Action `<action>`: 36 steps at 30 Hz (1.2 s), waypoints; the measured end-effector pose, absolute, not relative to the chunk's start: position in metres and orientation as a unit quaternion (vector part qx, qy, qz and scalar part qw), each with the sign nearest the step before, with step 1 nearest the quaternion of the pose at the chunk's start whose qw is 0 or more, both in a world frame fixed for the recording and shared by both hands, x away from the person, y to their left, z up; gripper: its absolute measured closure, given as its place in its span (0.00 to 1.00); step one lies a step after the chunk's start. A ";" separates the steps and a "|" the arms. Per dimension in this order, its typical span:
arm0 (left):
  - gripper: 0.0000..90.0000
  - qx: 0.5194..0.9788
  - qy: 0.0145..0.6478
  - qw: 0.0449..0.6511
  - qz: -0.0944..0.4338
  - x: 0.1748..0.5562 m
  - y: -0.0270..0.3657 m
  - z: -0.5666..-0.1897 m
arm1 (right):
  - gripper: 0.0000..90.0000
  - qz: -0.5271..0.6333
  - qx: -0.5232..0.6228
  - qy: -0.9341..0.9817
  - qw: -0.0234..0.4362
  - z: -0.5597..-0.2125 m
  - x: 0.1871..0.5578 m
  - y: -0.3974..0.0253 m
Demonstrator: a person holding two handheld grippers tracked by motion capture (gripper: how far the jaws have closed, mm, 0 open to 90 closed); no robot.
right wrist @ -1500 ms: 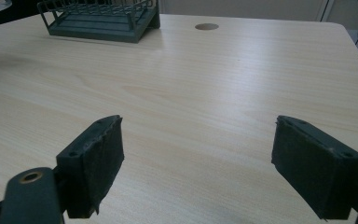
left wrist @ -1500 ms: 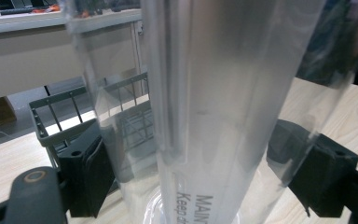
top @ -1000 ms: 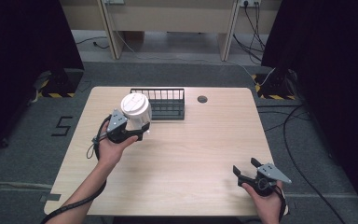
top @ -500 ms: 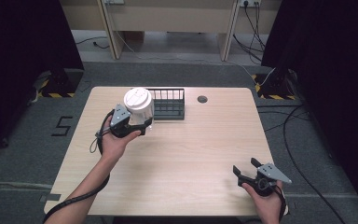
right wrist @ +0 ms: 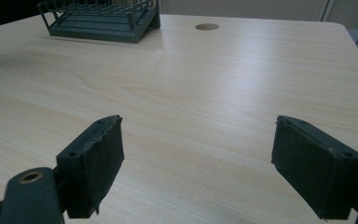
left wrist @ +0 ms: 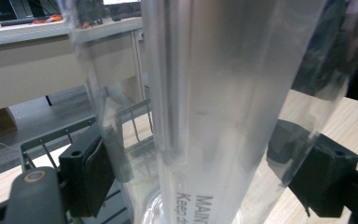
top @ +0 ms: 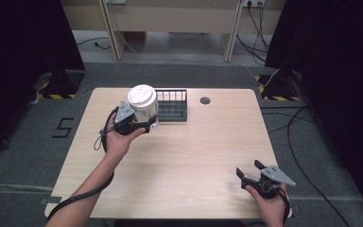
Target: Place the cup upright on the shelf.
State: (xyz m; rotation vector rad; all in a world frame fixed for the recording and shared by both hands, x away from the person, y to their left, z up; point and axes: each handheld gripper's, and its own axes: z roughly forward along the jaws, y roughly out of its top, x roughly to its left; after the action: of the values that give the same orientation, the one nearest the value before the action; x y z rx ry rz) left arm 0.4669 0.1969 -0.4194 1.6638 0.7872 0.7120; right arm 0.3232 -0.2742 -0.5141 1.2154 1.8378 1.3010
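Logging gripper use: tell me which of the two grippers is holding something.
The left gripper, by the wire rack, is shut on a clear container with a white lid. The right gripper, at the near edge, is open.

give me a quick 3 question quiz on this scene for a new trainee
1. True or false: the left gripper holds the white-lidded container.
2. What stands on the table just right of that container? A) a bowl B) a dark wire rack C) a book
3. Fill in: the right gripper has its jaws ____ with nothing between them.

Key:
1. True. In the left gripper view the clear container wall sits between the jaws.
2. B, the wire rack.
3. Open. The right gripper view shows bare table between the pads.
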 end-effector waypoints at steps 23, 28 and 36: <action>0.20 0.696 0.338 0.552 0.310 0.491 0.191 -0.403 | 0.19 0.488 0.455 0.688 0.286 -0.514 0.323 -0.274; 0.20 0.696 0.340 0.551 0.310 0.496 0.188 -0.401 | 0.19 0.488 0.455 0.688 0.287 -0.514 0.323 -0.275; 0.20 0.694 0.341 0.549 0.317 0.505 0.186 -0.395 | 0.19 0.488 0.454 0.688 0.286 -0.514 0.323 -0.275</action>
State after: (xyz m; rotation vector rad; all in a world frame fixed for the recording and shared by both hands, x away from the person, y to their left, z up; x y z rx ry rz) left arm 0.5048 0.1860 -0.3946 1.6444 0.8070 0.7514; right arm 0.3233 -0.2746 -0.5141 1.2146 1.8385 1.3049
